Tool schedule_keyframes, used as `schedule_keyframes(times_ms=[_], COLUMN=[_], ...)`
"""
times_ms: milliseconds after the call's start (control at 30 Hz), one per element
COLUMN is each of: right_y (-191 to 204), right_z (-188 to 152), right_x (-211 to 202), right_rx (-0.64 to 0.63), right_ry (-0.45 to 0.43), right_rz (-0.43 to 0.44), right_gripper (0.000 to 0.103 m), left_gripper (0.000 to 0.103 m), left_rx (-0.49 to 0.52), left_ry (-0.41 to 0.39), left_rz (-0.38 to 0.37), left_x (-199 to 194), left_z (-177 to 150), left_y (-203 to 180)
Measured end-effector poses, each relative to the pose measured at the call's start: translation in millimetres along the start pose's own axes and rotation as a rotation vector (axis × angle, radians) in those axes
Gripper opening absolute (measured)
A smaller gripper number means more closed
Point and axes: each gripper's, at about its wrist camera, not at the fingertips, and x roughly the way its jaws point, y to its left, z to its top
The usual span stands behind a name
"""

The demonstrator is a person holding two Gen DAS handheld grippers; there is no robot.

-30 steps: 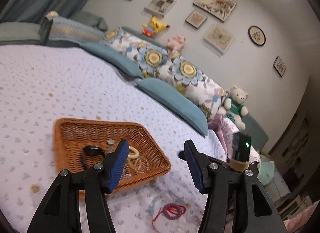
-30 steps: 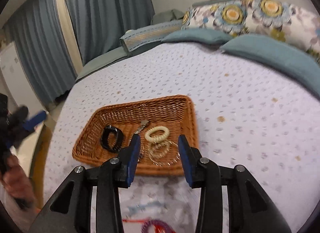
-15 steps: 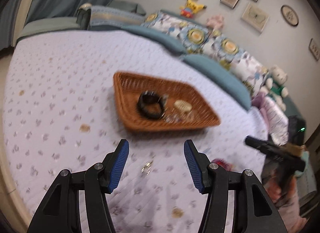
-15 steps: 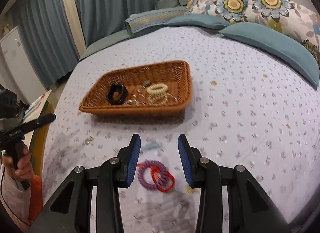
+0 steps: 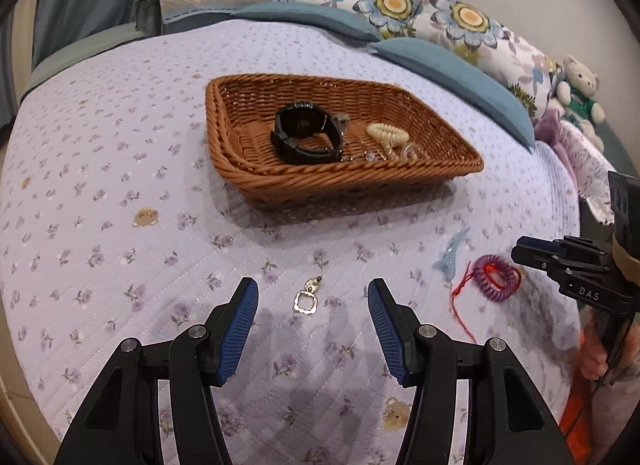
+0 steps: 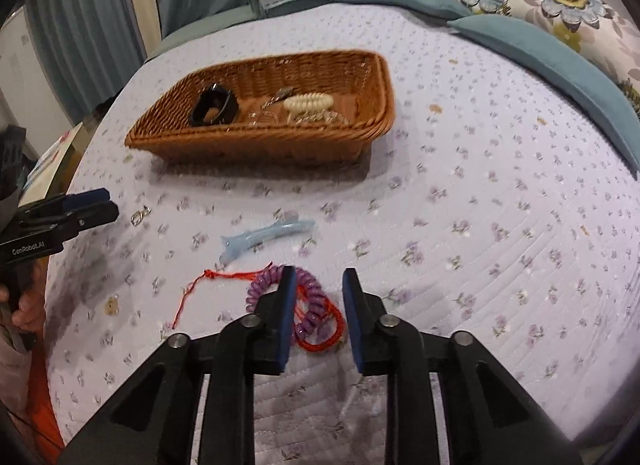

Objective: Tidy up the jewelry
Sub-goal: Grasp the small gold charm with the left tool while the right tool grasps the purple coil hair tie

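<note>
A wicker basket (image 5: pixel 256 181) (image 6: pixel 372 65) sits on the bed and holds a black watch (image 5: pixel 306 137) (image 6: pixel 214 109), a cream hair coil (image 5: pixel 386 132) (image 6: pixel 308 102) and clear bracelets. A small metal earring (image 5: pixel 307 297) (image 6: pixel 140 217) lies on the quilt between the tips of my open left gripper (image 5: pixel 312 305). A blue hair clip (image 5: pixel 450 255) (image 6: pixel 266 235) and a purple coil tie with a red cord bracelet (image 5: pixel 496 277) (image 6: pixel 316 309) lie to the right. My open right gripper (image 6: pixel 319 285) straddles the coil tie and is empty.
The lilac quilt (image 5: pixel 100 169) covers the bed. Blue and floral pillows (image 5: pixel 448 17) line the far side, with a teddy bear (image 5: pixel 578 93) at the right. Curtains (image 6: pixel 92 17) hang at the left. The bed edge runs close below both grippers.
Both grippers have drawn back from the basket and dropped toward the quilt. The left now frames the earring, the right has come down over the purple coil tie and red bracelet.
</note>
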Motion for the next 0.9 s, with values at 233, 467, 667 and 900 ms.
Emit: schedule_keyframes(times_ms=[233, 467, 667, 900], right_y=[7, 8, 6, 10], right_z=[-1, 0, 0, 0], right_x=[15, 25, 29, 33], right_rx=[-0.022, -0.013, -0.007, -0.025], right_ry=[0.038, 0.056, 0.067, 0.071], right_rz=[-0.023, -0.035, -0.033, -0.042], right_gripper=[0.018, 0.018, 0.018, 0.018], left_gripper=[0.054, 0.05, 0.04, 0.025], left_rx=[0.003, -0.008, 0.031, 0.089], left_ry=[0.036, 0.061, 0.079, 0.084], left_rz=[0.022, 0.037, 0.063, 0.087], left_x=[10, 20, 36, 44], left_z=[-1, -2, 1, 0], left_y=[-1, 2, -4, -14])
